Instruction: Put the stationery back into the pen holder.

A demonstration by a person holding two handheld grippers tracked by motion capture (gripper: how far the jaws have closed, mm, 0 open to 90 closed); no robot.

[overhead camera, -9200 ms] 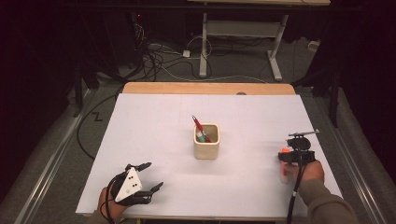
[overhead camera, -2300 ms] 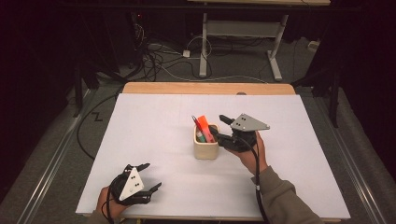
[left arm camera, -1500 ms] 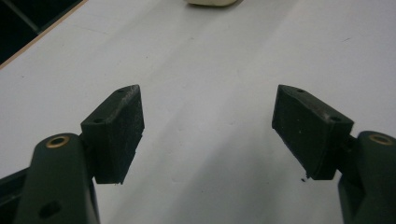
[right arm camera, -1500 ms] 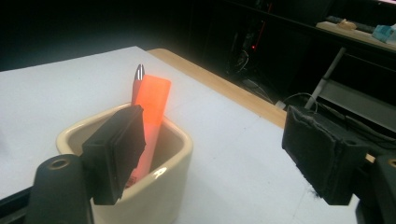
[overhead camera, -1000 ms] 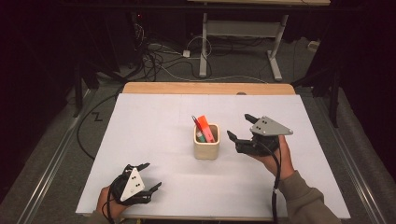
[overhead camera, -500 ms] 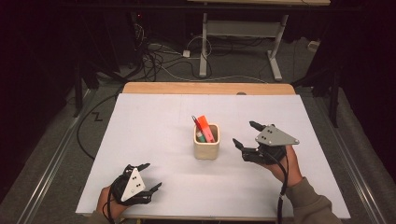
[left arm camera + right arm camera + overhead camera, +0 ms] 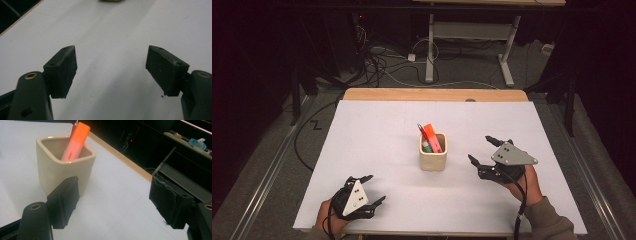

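Right claw (image 7: 484, 150) is released, jaws wide apart with nothing between them. It sits just right of the cream cup (image 7: 433, 157), near it but not touching, held above the white counter (image 7: 377, 135) in the person's right hand (image 7: 524, 182). The grey three-cornered plate on top is tilted.

In the right gripper view the right claw (image 7: 113, 202) frames the cup (image 7: 63, 163): its left pad (image 7: 65, 200) overlaps the cup's lower front wall in the picture, and I can't tell from this angle whether they touch. The right pad is well clear, over bare counter.

The cup stands upright near the middle of the counter. The orange highlighter (image 7: 432, 137) leans inside it, cap end sticking up above the rim; the right gripper view shows the highlighter (image 7: 75, 141) resting against the far inner wall. A red pen (image 7: 423, 131) and something green (image 7: 426, 146) are also in the cup, too small to detail.

Left claw (image 7: 371, 189) is released too, jaws spread and empty. It sits at the near-left of the counter, well apart from the cup. The left gripper view shows the left claw (image 7: 111, 71) over bare white surface, with the bottom of the cup (image 7: 111, 0) just at the top edge.
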